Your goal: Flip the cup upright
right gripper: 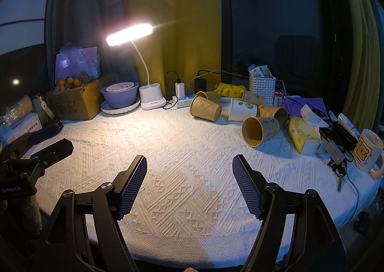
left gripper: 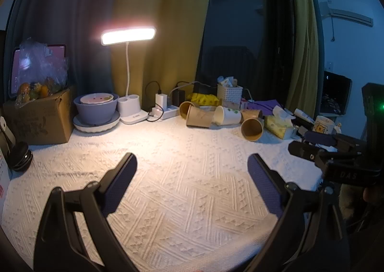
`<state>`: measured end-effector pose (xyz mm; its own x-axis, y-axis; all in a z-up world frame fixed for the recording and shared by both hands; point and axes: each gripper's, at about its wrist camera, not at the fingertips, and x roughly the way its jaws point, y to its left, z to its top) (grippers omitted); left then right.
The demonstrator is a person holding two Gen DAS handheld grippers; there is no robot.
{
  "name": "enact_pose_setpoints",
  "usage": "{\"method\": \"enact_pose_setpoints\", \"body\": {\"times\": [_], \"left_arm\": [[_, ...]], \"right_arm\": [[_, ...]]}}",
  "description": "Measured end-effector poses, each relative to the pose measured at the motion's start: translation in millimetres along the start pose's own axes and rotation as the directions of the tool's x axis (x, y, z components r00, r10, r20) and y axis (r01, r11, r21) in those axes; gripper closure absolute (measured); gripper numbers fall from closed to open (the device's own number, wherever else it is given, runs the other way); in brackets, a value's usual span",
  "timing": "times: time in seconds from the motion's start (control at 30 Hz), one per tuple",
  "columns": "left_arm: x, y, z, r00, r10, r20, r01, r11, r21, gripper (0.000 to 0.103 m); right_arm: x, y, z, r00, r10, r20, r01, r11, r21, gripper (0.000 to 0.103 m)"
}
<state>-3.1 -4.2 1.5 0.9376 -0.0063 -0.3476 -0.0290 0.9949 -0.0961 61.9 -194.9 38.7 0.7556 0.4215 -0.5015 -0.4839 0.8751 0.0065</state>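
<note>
Several paper cups lie on their sides at the back right of the white cloth. The nearest brown cup [right gripper: 260, 131] [left gripper: 252, 129] points its mouth toward me. Behind it lie a white cup [right gripper: 242, 110] [left gripper: 227, 115] and another brown cup [right gripper: 205, 108] [left gripper: 199, 116]. My left gripper [left gripper: 192, 164] is open and empty, low over the cloth, well short of the cups. My right gripper [right gripper: 189, 164] is open and empty, also short of the cups. Each gripper shows at the edge of the other's view: the right one [left gripper: 312, 144], the left one [right gripper: 51, 142].
A lit desk lamp [right gripper: 153, 99], a bowl on a plate [right gripper: 120, 97], a cardboard box with fruit [right gripper: 76, 101] and a power strip [right gripper: 184, 101] stand along the back. A tissue pack [right gripper: 303, 135], a bear mug [right gripper: 367, 150], keys [right gripper: 336, 154] and a white basket [right gripper: 262, 87] crowd the right.
</note>
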Motion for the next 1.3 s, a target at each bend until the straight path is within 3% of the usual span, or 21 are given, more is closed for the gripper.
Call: {"method": "enact_pose_setpoints", "body": {"times": [1.0,1.3], "left_arm": [[4.4,2.3,-1.7,0.999,-0.031,-0.02,0.031,0.999,-0.017,0.009],[26.6,4.1,12.0,0.997,-0.001,-0.073,0.006,0.998,0.061,0.009]], "right_arm": [[2.2,2.2,1.7,1.0,-0.001,0.0,0.001,1.0,-0.004,0.027],[18.0,-4.7,7.3,1.0,-0.007,-0.017,0.007,1.0,-0.012,0.027]]}}
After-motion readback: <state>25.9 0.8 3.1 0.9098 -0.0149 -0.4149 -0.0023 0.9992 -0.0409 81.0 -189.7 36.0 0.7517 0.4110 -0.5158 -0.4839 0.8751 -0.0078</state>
